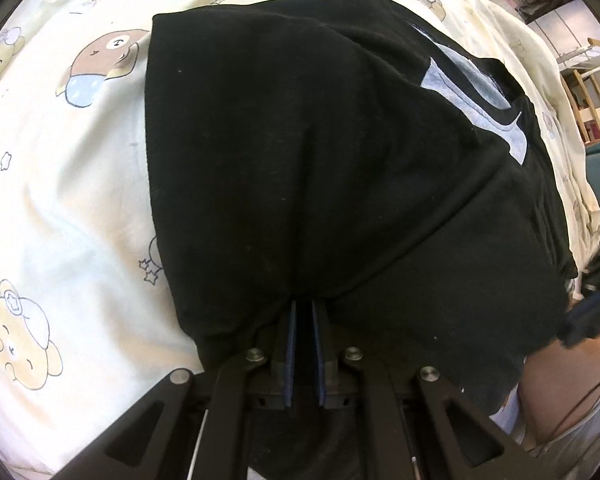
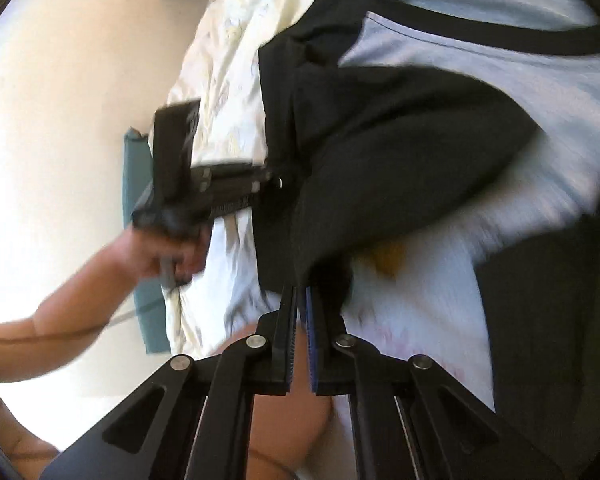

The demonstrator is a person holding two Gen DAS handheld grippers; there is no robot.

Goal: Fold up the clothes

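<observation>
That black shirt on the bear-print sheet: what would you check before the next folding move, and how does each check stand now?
1. Left gripper shut on the black shirt: ok.
2. Right gripper shut on dark cloth: ok, though blurred.
3. Both holding the same garment: cannot tell.
4. Bear-print sheet flat beside the shirt: ok.
5. Shirt smooth: not ok, creases run from the left gripper.
6. Grippers apart: ok.

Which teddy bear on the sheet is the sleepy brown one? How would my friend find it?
Start at the pale yellow bedsheet printed with cartoon bears, then find the big black shirt lying on it. Just off the shirt's upper left edge is the brown bear. The other bears near it are pale yellow; this one is darker brown, eyes shut, with a dotted blue patch.
</observation>
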